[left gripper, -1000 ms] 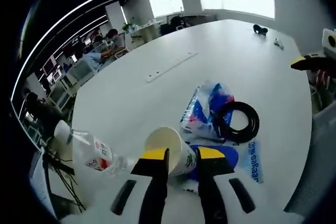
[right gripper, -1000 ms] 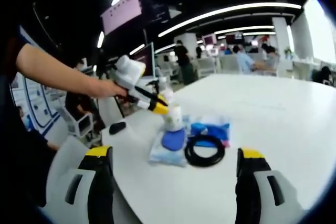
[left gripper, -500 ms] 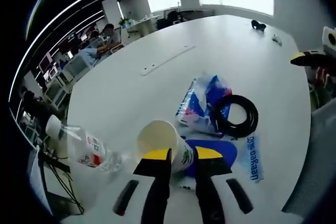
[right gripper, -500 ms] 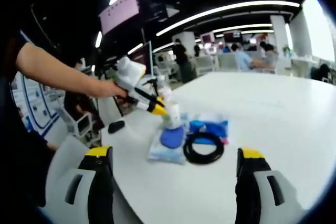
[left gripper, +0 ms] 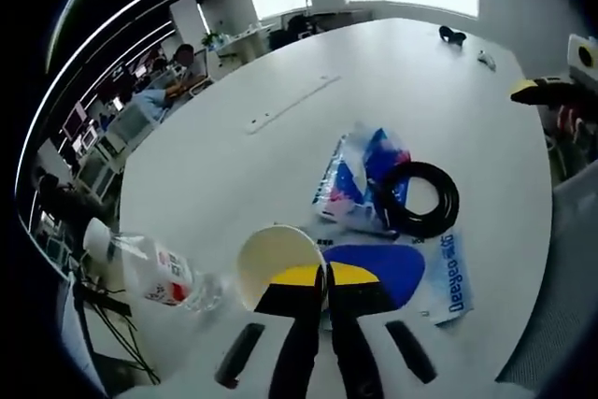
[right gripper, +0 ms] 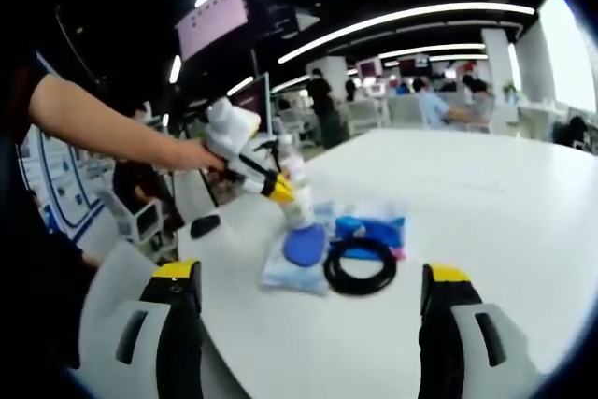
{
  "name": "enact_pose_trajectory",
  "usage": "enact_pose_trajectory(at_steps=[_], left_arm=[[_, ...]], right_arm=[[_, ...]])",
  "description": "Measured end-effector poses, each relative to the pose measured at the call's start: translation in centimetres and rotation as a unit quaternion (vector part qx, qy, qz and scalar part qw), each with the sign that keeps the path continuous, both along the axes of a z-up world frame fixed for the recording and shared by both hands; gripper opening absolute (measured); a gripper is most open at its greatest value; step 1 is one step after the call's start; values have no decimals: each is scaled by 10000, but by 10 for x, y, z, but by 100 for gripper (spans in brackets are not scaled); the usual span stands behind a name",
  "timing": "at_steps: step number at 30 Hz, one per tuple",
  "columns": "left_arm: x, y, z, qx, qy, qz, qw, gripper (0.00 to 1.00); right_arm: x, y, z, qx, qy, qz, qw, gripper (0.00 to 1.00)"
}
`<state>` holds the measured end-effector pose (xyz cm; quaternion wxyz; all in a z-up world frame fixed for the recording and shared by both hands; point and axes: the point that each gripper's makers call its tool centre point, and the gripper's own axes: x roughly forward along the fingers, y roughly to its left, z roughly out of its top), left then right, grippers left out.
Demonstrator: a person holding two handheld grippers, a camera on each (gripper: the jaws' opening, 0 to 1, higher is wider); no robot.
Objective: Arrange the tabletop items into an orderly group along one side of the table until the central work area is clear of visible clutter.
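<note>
A white paper cup (left gripper: 273,263) is gripped by its rim near the table edge, the wall pinched between the 2 yellow-tipped jaws of the left gripper (left gripper: 320,275), which are drawn almost together. In the right gripper view the same cup (right gripper: 297,210) is seen at the tip of the left gripper (right gripper: 277,189), which is held by a person's hand (right gripper: 194,156).

Just beside the cup, a flat plastic packet with a blue oval print (left gripper: 416,273) lies on the white table (left gripper: 280,147). A black ring-shaped coil (left gripper: 418,197) rests past it, overlapping a blue, white and red plastic bag (left gripper: 360,179). On the cup's other side a clear plastic bottle with a red-and-white label (left gripper: 149,263) lies on its side near the table edge. A narrow strip (left gripper: 291,105) is set into the tabletop further off, and 2 small dark and pale items (left gripper: 464,42) sit at the far end.

The right gripper (right gripper: 308,277) is held with its jaws spread wide apart and nothing between them, near the coil (right gripper: 359,266) and packet (right gripper: 297,259). Its yellow tip (left gripper: 525,89) is also seen at the edge of the left gripper view. Seated people (right gripper: 439,105) and desks are seen in the background.
</note>
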<state>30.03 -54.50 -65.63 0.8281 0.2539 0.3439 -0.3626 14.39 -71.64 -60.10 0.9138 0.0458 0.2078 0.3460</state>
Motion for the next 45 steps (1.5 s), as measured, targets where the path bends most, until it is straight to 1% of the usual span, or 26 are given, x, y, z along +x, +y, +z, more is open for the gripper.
enact_pose_trajectory(at_steps=[10, 20, 28, 36, 40, 45], left_arm=[[8, 4, 12, 88, -120, -51, 9999, 1], [23, 2, 23, 100, -229, -59, 9997, 1], [31, 0, 26, 140, -262, -76, 9995, 1], [49, -1, 33, 150, -320, -60, 9994, 1], [55, -2, 35, 181, -336, -80, 9992, 1], [61, -2, 32, 207, -337, -81, 9992, 1]], right_arm=[[-1, -4, 2, 34, -26, -55, 10000, 95], [-5, -8, -2, 19, 24, -100, 9999, 95], [-5, -10, -3, 42, 44, -154, 9999, 95], [-4, -13, -6, 37, 95, -216, 9997, 95], [-4, -14, -8, 30, 129, -253, 9996, 95], [-6, -14, -10, -24, 187, -268, 9995, 95]])
